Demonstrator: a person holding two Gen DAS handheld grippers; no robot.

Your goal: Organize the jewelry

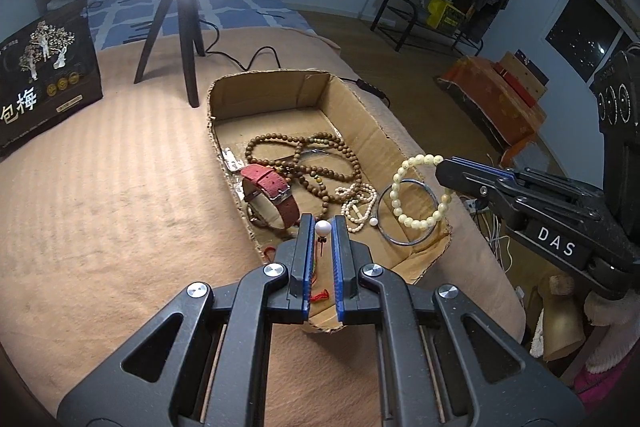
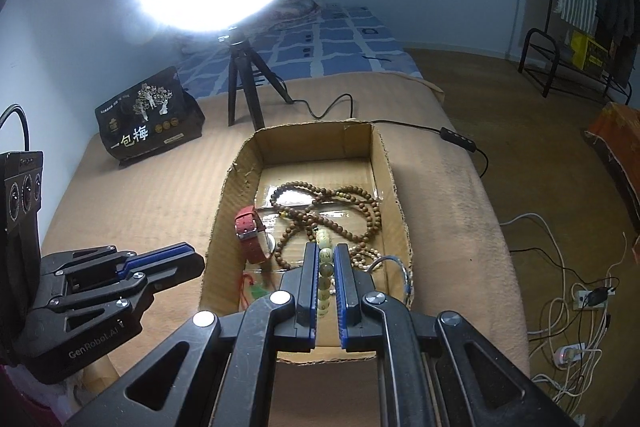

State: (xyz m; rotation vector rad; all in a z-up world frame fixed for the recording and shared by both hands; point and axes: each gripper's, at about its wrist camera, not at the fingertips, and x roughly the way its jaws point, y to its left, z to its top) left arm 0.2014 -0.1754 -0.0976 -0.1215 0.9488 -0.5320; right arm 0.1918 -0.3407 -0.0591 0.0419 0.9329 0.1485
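Pointing both hands steeply down over the cardboard box (image 1: pixel 352 99) on the bed, I keep the left gripper (image 1: pixel 322 227) clenched on a white pearl pin (image 1: pixel 322 228) and the right gripper (image 2: pixel 325 259) clenched on a pale bead bracelet (image 1: pixel 416 191).

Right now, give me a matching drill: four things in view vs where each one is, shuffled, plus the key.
Things:
1. white pearl piece
2. pale bead bracelet
3. red watch
4. tripod

Places:
A. lying in the cardboard box
B. clamped in the right tool
C. standing on the tan blanket, beyond the box
D. clamped in the left tool

Pairs: 1-D, 2-B, 3-A, 4-C
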